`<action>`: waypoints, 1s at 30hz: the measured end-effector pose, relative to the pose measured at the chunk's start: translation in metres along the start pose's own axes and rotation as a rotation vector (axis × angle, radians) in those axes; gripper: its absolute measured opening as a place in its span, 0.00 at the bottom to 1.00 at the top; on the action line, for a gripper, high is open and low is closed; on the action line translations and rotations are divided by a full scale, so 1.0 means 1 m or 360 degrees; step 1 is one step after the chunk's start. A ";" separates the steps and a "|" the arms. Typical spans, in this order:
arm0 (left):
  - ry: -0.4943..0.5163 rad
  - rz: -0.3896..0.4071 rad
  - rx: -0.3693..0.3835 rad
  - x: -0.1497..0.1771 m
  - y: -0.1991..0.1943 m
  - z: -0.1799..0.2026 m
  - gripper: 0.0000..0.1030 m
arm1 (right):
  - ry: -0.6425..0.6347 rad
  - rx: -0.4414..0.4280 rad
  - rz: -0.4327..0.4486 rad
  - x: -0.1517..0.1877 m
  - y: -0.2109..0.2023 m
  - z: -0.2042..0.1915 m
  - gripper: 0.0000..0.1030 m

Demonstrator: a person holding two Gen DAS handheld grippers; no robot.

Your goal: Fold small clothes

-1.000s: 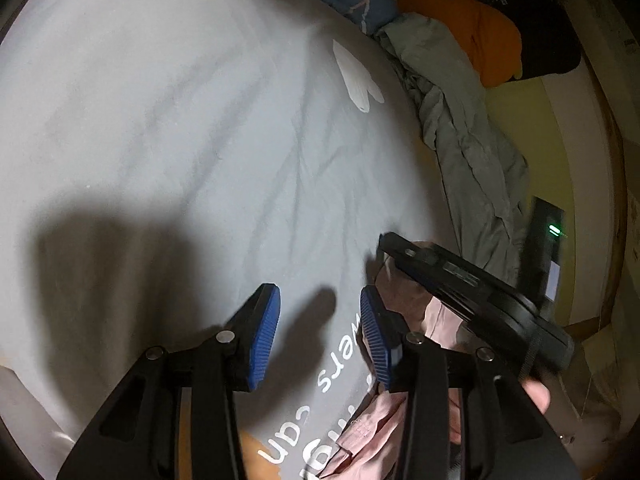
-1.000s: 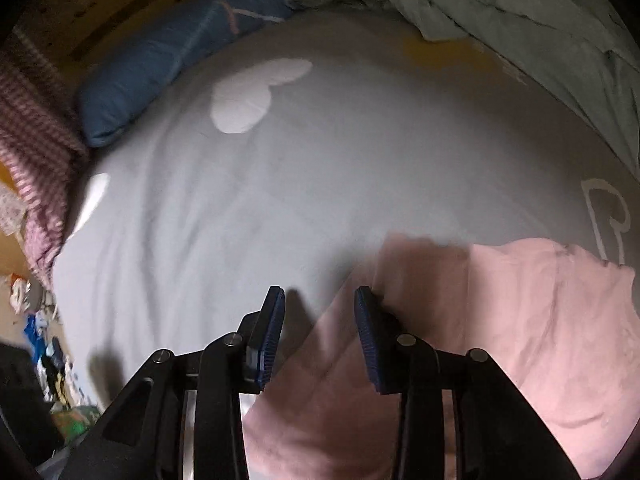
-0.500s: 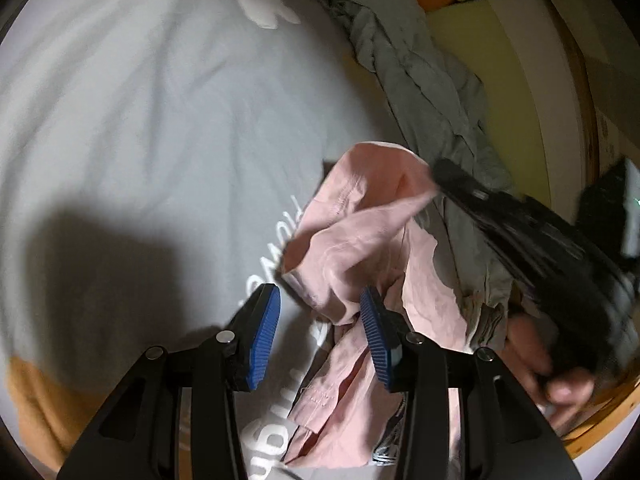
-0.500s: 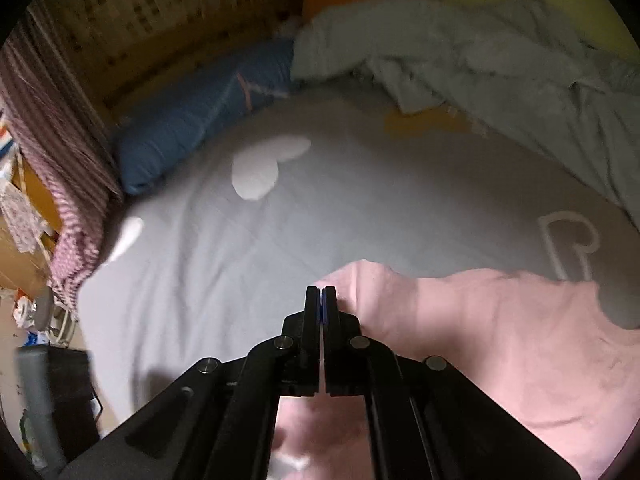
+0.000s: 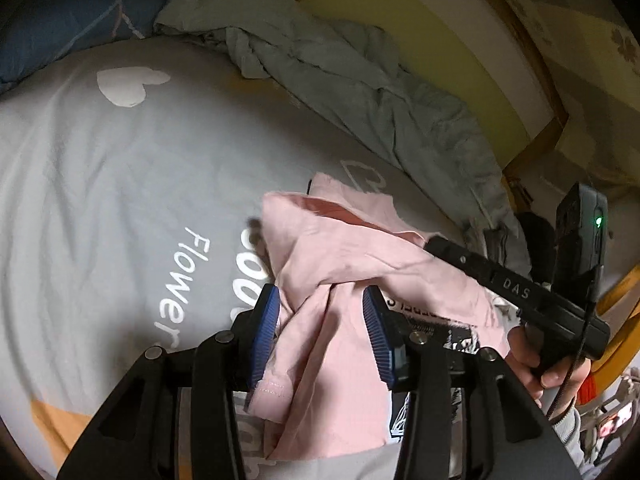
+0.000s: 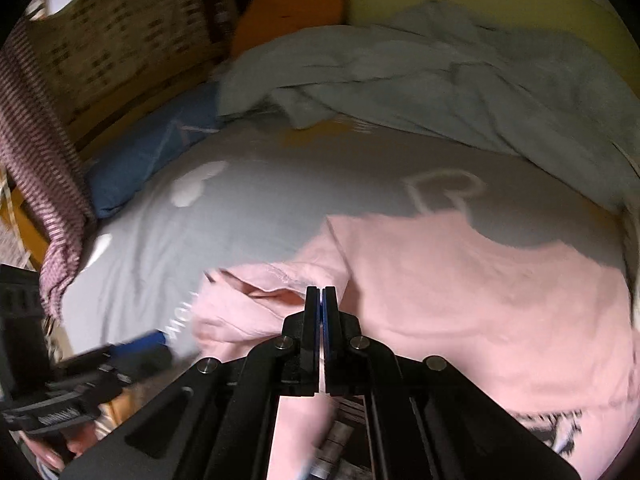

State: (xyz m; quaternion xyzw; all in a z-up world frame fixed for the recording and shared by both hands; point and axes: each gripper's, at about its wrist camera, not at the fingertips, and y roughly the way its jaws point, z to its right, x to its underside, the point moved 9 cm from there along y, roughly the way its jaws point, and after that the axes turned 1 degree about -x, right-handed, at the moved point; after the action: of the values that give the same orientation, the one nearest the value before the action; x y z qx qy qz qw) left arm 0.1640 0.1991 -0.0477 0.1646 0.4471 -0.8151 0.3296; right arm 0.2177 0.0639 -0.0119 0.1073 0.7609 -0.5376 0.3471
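A small pink shirt (image 5: 340, 264) with a black-and-white print lies bunched on the grey bedsheet (image 5: 120, 184). My left gripper (image 5: 320, 332) is open, its blue pads on either side of a hanging fold of the shirt. My right gripper (image 6: 320, 300) is shut on the pink shirt (image 6: 460, 300) and lifts a fold of it; it also shows in the left wrist view (image 5: 516, 292), at the right edge of the shirt. The left gripper appears blurred at the lower left of the right wrist view (image 6: 132, 352).
A crumpled grey-green blanket (image 5: 380, 92) lies along the far side of the bed. A blue pillow (image 5: 68, 28) and an orange cushion (image 6: 288, 4) sit at the head. A striped cloth (image 6: 40, 168) hangs at the left. A wooden bed frame (image 5: 536, 148) runs along the right.
The right gripper shut on the pink shirt and lifted its edge. The left gripper moved from bare sheet to straddle a fold of the shirt, still open.
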 end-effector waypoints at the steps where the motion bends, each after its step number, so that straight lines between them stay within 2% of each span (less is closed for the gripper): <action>1: -0.0020 -0.0006 -0.0011 0.001 0.004 -0.002 0.41 | 0.0018 0.0004 -0.0017 0.005 0.001 0.007 0.00; 5: -0.0076 0.0023 0.0002 -0.006 0.010 -0.007 0.41 | 0.0057 -0.0073 -0.0158 0.023 0.012 0.022 0.01; 7: -0.0027 0.0057 -0.0007 -0.010 0.010 -0.004 0.41 | 0.0069 -0.0138 -0.0137 0.021 0.010 0.020 0.01; 9: 0.0026 0.0091 -0.0060 -0.014 0.010 -0.003 0.42 | 0.0009 -0.0210 -0.0098 0.011 0.009 0.008 0.06; 11: -0.0003 0.0106 -0.0088 -0.024 0.016 -0.008 0.44 | -0.0119 -0.0282 -0.0133 0.003 0.016 -0.012 0.37; 12: -0.0047 0.0094 -0.0056 -0.028 0.020 -0.010 0.44 | -0.0190 -0.0288 -0.0160 -0.002 0.023 -0.023 0.43; 13: -0.0096 0.0076 -0.0009 -0.031 0.023 -0.012 0.44 | -0.0238 -0.0280 -0.0168 -0.006 0.028 -0.030 0.44; 15: -0.0211 0.0033 0.0084 -0.036 0.033 -0.019 0.44 | -0.0358 -0.0238 -0.0192 -0.012 0.041 -0.046 0.44; 18: -0.0271 -0.0025 0.0093 -0.033 0.042 -0.026 0.43 | -0.0516 -0.0135 -0.0268 -0.017 0.067 -0.060 0.43; 19: -0.0267 -0.0044 0.0086 -0.031 0.045 -0.028 0.35 | -0.0536 -0.0106 -0.0304 -0.016 0.074 -0.061 0.40; 20: -0.0256 -0.0057 0.0080 -0.029 0.046 -0.028 0.28 | -0.0546 -0.0058 -0.0343 -0.014 0.082 -0.060 0.33; 21: -0.0238 -0.0068 0.0086 -0.027 0.046 -0.026 0.10 | -0.0547 -0.0035 -0.0370 -0.012 0.087 -0.059 0.18; 22: -0.0217 -0.0072 0.0105 -0.026 0.044 -0.022 0.05 | -0.0538 -0.0018 -0.0379 -0.010 0.091 -0.057 0.06; 24: -0.0130 -0.0040 0.0148 -0.027 0.033 -0.008 0.05 | -0.0465 0.0028 -0.0302 -0.015 0.088 -0.048 0.02; 27: 0.0127 0.0042 0.0121 -0.025 0.012 0.017 0.05 | -0.0310 0.0064 -0.0130 -0.028 0.070 -0.026 0.02; 30: 0.0339 0.0063 0.0072 -0.016 -0.002 0.032 0.05 | -0.0215 0.0076 -0.0020 -0.040 0.054 -0.005 0.02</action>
State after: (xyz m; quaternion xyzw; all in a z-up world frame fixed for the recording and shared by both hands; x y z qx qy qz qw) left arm 0.1749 0.1795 -0.0197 0.2666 0.4579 -0.7961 0.2924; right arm 0.2739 0.0985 -0.0251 0.0744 0.7234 -0.5637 0.3916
